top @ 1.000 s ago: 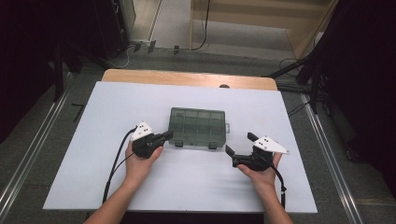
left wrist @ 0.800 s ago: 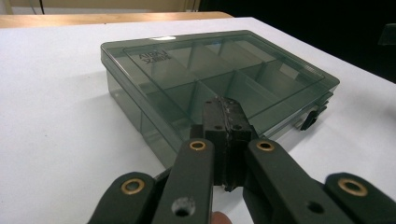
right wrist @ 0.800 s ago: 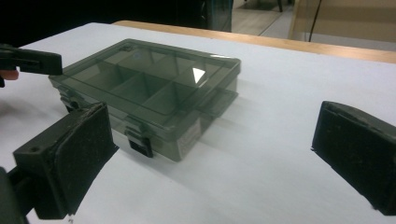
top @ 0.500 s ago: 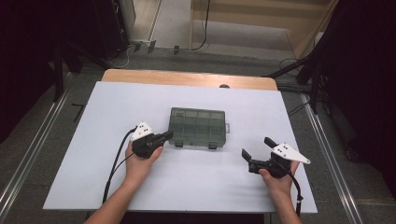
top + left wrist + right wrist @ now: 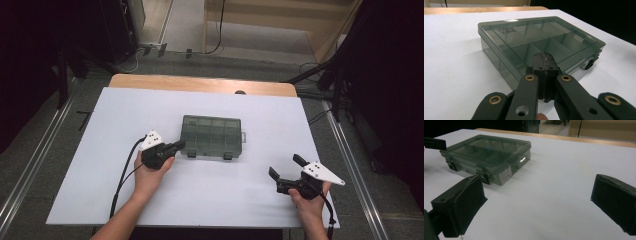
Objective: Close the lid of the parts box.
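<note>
A smoky-green clear compartment box (image 5: 212,135) lies closed in the middle of the white table; its dividers show through the lid (image 5: 541,42), and it sits at the upper left of the right gripper view (image 5: 486,155). My left gripper (image 5: 179,146) is shut with nothing between its jaws. Its tips (image 5: 545,58) are at the box's front left corner; whether they touch it I cannot tell. My right gripper (image 5: 286,167) stands open near the table's front right, well apart from the box, and bare table shows between its pads (image 5: 537,202).
The white table top (image 5: 125,110) ends in a wooden strip (image 5: 200,82) at the far side. Two dark latches (image 5: 227,156) sit on the box's front. The left gripper's cable (image 5: 125,175) trails back to the near edge. Metal rails (image 5: 30,160) run along the floor on both sides.
My right gripper has moved right and toward the near edge, away from the box, still open. The left gripper and the box have stayed put.
</note>
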`<state>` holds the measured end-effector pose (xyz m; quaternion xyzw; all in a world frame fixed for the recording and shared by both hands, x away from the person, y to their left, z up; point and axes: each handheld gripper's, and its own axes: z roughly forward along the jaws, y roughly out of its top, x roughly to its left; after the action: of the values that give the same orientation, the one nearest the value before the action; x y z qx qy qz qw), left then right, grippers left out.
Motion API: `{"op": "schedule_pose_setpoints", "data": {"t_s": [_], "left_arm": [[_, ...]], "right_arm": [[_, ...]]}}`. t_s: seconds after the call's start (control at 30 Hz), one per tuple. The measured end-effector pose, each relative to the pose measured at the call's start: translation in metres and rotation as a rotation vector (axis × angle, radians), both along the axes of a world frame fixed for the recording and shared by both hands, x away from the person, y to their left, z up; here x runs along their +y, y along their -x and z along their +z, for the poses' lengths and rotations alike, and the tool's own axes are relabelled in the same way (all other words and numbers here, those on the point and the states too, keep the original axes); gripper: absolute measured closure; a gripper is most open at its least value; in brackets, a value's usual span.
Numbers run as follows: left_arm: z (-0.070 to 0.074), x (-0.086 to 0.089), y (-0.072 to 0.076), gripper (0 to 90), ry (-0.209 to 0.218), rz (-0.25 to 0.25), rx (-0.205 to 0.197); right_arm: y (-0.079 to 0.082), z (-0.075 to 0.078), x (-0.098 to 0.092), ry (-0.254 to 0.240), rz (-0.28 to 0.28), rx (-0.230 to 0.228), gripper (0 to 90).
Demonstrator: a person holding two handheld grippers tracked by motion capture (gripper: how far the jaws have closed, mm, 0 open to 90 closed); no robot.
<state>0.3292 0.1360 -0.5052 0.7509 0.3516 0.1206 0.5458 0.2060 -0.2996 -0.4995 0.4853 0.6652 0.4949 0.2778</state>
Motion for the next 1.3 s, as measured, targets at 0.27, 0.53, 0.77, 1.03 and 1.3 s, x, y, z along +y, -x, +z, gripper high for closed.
{"op": "schedule_pose_setpoints", "data": {"t_s": [0.27,0.53,0.77,1.03,1.3], "left_arm": [[0.000,0.000,0.000,90.0,0.000,0.000,0.000],[0.000,0.001,0.000,90.0,-0.001,-0.008,-0.001],[0.009,0.003,0.007,71.3,0.010,-0.055,-0.008],[0.026,0.022,0.020,17.5,0.066,-0.025,-0.038],[0.029,0.049,0.030,0.0,0.053,-0.014,-0.047]], "right_arm": [[0.008,-0.004,-0.015,-0.003,-0.028,0.011,0.0],[0.011,-0.008,-0.021,-0.007,-0.035,0.023,0.0],[0.011,-0.009,-0.022,-0.009,-0.033,0.025,0.0],[0.010,-0.010,-0.023,-0.011,-0.030,0.028,0.0],[0.010,-0.010,-0.023,-0.015,-0.033,0.030,0.0]]}}
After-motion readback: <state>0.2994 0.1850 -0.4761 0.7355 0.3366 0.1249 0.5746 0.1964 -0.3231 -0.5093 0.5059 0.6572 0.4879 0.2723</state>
